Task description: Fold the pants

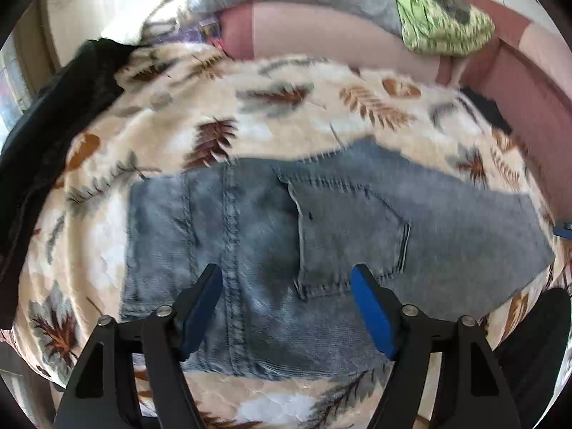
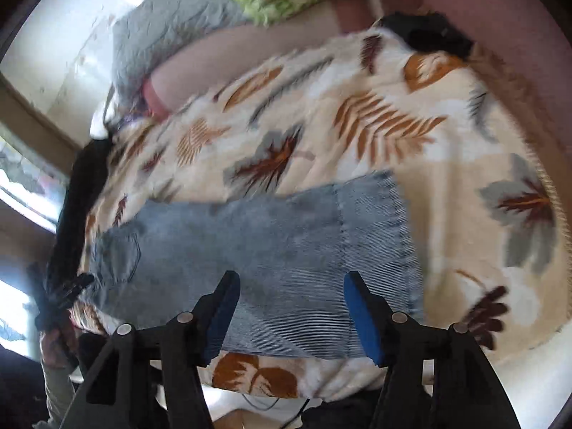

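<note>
Faded ribbed-denim pants [image 1: 271,236] folded flat on fuzzy leaf-print blanket [image 1: 286,107]; left gripper [image 1: 286,286] and right gripper [image 2: 291,293] both spread wide, empty.

Faded grey-blue denim pants [image 1: 271,236] lie on a cream fleece blanket [image 1: 293,114] printed with rust, brown and grey leaves. Blue-padded black fingers [image 1: 371,307]. Lime-green floral cloth [image 1: 443,25] on the pink sofa back [image 1: 321,35].

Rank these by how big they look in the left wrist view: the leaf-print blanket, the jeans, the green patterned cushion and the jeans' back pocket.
1. Leaf-print blanket, largest.
2. Jeans.
3 and 4. Green patterned cushion and back pocket look alike; the cushion lies farther from the camera, so I won't rank them.
</note>
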`<state>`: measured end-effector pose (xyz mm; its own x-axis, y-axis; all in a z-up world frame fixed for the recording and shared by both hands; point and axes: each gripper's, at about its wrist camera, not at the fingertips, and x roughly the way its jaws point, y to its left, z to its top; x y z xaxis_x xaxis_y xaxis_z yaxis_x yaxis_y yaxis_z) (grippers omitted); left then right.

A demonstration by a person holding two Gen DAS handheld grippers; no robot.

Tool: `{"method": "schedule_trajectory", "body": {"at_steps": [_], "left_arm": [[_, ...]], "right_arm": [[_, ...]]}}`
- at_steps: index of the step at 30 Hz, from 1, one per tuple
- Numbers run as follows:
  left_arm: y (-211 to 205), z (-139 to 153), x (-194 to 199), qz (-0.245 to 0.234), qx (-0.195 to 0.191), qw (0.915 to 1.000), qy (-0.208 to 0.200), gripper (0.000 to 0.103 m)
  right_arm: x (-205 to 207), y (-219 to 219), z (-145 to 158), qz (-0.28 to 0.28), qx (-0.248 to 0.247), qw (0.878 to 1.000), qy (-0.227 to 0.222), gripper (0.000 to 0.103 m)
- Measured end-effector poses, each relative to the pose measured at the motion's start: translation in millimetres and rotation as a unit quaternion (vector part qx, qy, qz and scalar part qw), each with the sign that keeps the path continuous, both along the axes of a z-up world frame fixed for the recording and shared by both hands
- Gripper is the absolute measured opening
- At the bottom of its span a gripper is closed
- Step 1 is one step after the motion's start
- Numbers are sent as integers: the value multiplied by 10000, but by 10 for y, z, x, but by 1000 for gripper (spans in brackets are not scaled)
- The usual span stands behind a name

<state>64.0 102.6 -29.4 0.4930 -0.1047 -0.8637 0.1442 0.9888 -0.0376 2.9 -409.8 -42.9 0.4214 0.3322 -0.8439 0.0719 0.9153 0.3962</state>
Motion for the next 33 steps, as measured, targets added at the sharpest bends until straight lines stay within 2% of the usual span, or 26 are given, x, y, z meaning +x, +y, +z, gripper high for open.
{"method": "schedule_trajectory", "body": {"at_steps": [1,2,4,5,7,11,12,14,16,17,18,19,21,23,25,27,29,30,33], "left_arm": [[-12,-155,32,36,166,9995,269,79],[-4,-363,73,77,353,9973,635,81],[39,-361,23,102,236,9987,446,82],[34,-275,-1,115,231,9990,373,81],[13,-71,-26,191,202,9996,-36,81],[-25,275,63,563,-337,9942,-848,82],[-21,268,97,685,-314,9928,-932,82],[-7,110,205,956,-60,9921,-815,82],[57,-179,302,1203,116,9920,-376,82],[125,-339,334,1295,48,9914,-166,82],[183,-424,333,1305,-96,9913,-156,82],[198,-433,291,1270,-150,9912,-341,82],[154,-410,285,1236,5,9916,-392,82],[154,-439,296,1249,10,9913,-407,82],[115,-437,267,1195,83,9917,-460,82],[106,-453,257,1182,85,9918,-488,82],[104,-449,255,1150,93,9921,-497,82],[110,-459,244,1147,90,9921,-503,82],[105,-458,248,1159,115,9920,-492,82]], "right_arm": [[100,22,-375,-18,-206,9964,816,70],[120,36,-494,-23,-268,9942,1040,69],[134,152,-293,49,-562,9958,728,67],[146,203,-136,86,-555,9970,541,67],[254,410,269,222,-574,9981,-35,67],[708,1135,706,1164,-463,9892,-757,67],[833,1325,735,1358,-489,9859,-852,67],[1099,1801,737,1779,-457,9787,-922,67],[1447,2308,600,2194,-437,9711,-837,66],[1559,2508,518,2351,-473,9675,-801,64],[1708,2717,437,2480,-543,9643,-751,64],[1835,2916,338,2603,-661,9609,-670,61],[1991,3142,122,2778,-894,9558,-373,56],[2132,3314,-107,2943,-1071,9496,-121,45],[2150,3434,-231,3035,-1294,9440,-24,16],[2066,3517,-138,3035,-1629,9382,-345,4],[1960,3560,18,2940,-1936,9320,-864,3],[1945,3594,15,2986,-2057,9274,-915,3],[2046,3664,-250,3048,-2326,9212,-668,3]]}}
